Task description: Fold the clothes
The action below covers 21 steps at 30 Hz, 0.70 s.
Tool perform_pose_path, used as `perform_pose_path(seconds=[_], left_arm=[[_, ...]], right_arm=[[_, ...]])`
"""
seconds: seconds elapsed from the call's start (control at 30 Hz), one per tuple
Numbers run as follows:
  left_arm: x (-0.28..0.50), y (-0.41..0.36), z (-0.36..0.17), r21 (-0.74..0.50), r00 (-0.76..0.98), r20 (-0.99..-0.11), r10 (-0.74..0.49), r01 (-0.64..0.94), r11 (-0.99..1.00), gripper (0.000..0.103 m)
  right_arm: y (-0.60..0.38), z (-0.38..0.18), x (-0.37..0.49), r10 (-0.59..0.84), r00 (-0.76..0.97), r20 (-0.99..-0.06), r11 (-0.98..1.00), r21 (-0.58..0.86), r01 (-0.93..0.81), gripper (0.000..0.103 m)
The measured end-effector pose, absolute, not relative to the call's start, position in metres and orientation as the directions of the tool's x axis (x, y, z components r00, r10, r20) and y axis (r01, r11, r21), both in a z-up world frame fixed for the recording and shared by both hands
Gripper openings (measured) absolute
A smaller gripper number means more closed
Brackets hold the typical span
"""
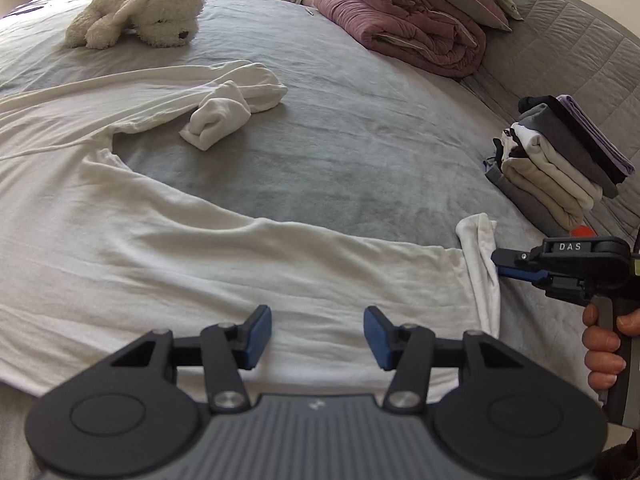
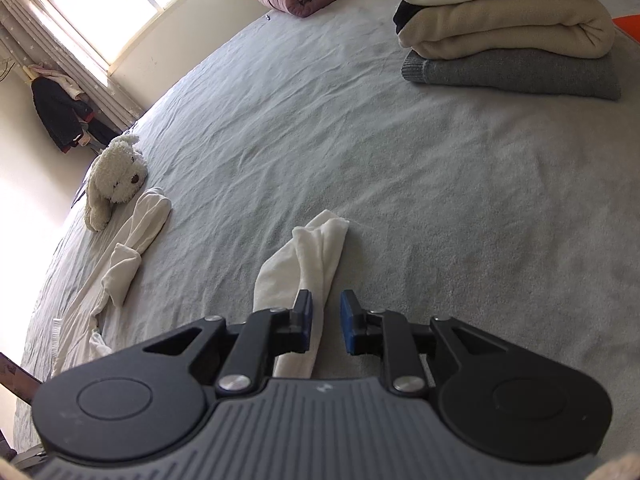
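A white long-sleeved shirt [image 1: 200,264] lies spread flat on the grey bed cover [image 1: 340,160]. Its far sleeve [image 1: 236,96] is bunched and twisted near the middle of the bed. My left gripper [image 1: 318,336] hovers open over the near body of the shirt, nothing between its blue pads. At the shirt's right end, my right gripper [image 1: 498,262] points at a rumpled white end of the shirt. In the right wrist view that white end [image 2: 316,248] runs under the left finger and partly into the narrow gap of my right gripper [image 2: 326,320]. Bed cover shows between the pads, which do not press on the cloth.
A stack of folded clothes [image 1: 560,168] [image 2: 508,32] sits to the right. A white plush dog [image 1: 136,12] [image 2: 116,176] lies at the far left. Rolled maroon bedding [image 1: 420,28] is piled at the back. A person's hand [image 1: 604,344] holds the right gripper's handle.
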<state>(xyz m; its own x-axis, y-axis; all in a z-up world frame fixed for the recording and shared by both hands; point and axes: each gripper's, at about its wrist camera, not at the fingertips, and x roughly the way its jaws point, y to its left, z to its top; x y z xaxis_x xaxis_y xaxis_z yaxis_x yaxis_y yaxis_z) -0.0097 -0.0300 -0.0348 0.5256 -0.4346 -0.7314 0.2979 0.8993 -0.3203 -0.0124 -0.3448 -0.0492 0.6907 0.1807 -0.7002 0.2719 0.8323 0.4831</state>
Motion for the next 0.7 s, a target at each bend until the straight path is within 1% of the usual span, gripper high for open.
perform_pose_path(seconds=[0.03,0.1,0.13,0.3,0.4,0.53,0.67,0.7], left_arm=[[-0.01,-0.031,-0.035,-0.322,0.523,-0.731,-0.439,0.303,0.897,0.052],[-0.011,-0.032,-0.034,-0.325,0.515,-0.731,-0.447,0.313,0.892,0.052],[-0.012,-0.033,-0.034,-0.326,0.51,-0.731,-0.452,0.321,0.889,0.052],[-0.016,-0.039,-0.034,-0.324,0.481,-0.733,-0.481,0.375,0.869,0.052],[-0.02,-0.044,-0.033,-0.315,0.461,-0.735,-0.498,0.418,0.852,0.052],[-0.025,-0.05,-0.031,-0.294,0.445,-0.738,-0.508,0.466,0.835,0.052],[-0.026,-0.054,-0.033,-0.27,0.443,-0.747,-0.496,0.48,0.835,0.052],[-0.026,-0.056,-0.034,-0.263,0.443,-0.75,-0.491,0.481,0.836,0.052]], right_arm=[[-0.342,-0.049,-0.013,0.18,0.686,-0.705,0.839,0.474,0.267,0.017],[-0.338,-0.047,-0.017,0.165,0.686,-0.709,0.849,0.456,0.267,0.004],[-0.338,-0.045,-0.02,0.152,0.69,-0.708,0.85,0.449,0.274,0.003],[-0.342,-0.034,-0.044,0.069,0.715,-0.696,0.84,0.427,0.335,0.002],[-0.344,-0.029,-0.063,0.025,0.707,-0.707,0.832,0.407,0.378,0.002],[-0.341,-0.022,-0.083,0.018,0.683,-0.73,0.84,0.382,0.386,0.002],[-0.336,-0.017,-0.098,0.017,0.668,-0.744,0.866,0.345,0.362,0.002],[-0.338,-0.018,-0.1,0.024,0.663,-0.748,0.863,0.351,0.365,0.004]])
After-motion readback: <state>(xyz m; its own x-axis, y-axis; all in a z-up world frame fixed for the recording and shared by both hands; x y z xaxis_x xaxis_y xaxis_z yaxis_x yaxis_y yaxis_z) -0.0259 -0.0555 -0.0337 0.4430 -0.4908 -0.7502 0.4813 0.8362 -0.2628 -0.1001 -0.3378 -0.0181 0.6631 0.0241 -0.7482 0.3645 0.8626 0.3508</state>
